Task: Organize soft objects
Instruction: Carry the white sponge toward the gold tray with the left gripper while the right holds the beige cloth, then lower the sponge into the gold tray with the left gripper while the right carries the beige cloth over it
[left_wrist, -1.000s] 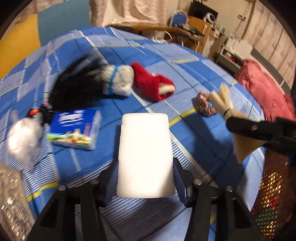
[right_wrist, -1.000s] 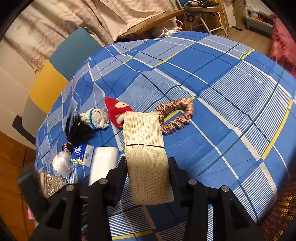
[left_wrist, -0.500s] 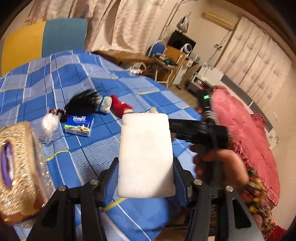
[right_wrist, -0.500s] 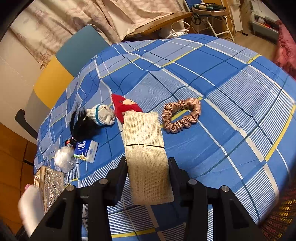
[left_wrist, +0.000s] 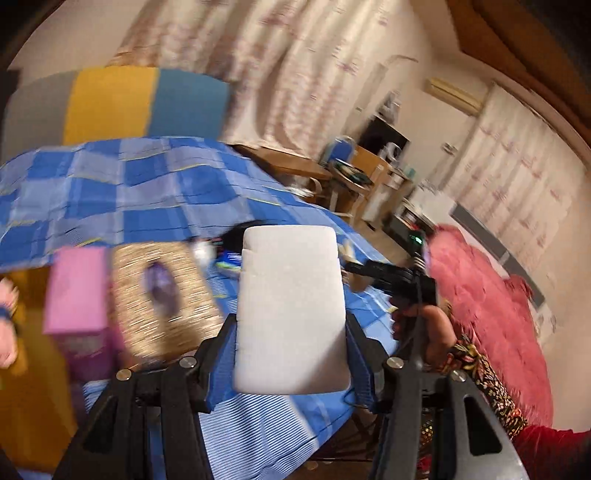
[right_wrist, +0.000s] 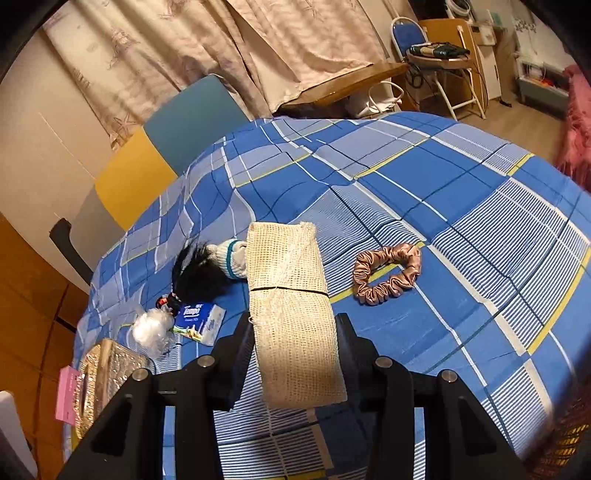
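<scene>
My left gripper (left_wrist: 291, 343) is shut on a white foam sponge (left_wrist: 290, 306) and holds it raised off the blue checked table (left_wrist: 147, 192); this view is blurred. My right gripper (right_wrist: 295, 354) is shut on a beige mesh cloth (right_wrist: 291, 310) above the table (right_wrist: 461, 206). On the table lie a pink satin scrunchie (right_wrist: 386, 275), a white-and-teal sock with black fur (right_wrist: 207, 266), a Tempo tissue pack (right_wrist: 199, 319) and a clear plastic wad (right_wrist: 151, 330). The right gripper also shows in the left wrist view (left_wrist: 391, 277).
A gold woven tissue box (right_wrist: 99, 376) and a pink box (right_wrist: 66, 391) stand at the table's left edge; they also show in the left wrist view as the gold box (left_wrist: 159, 295) and the pink box (left_wrist: 75, 291). A yellow-and-teal chair (right_wrist: 162, 147) stands behind the table.
My left gripper has swung up and to the left with the sponge, away from the table's middle toward the gold box. My right gripper has risen slightly with the mesh cloth.
</scene>
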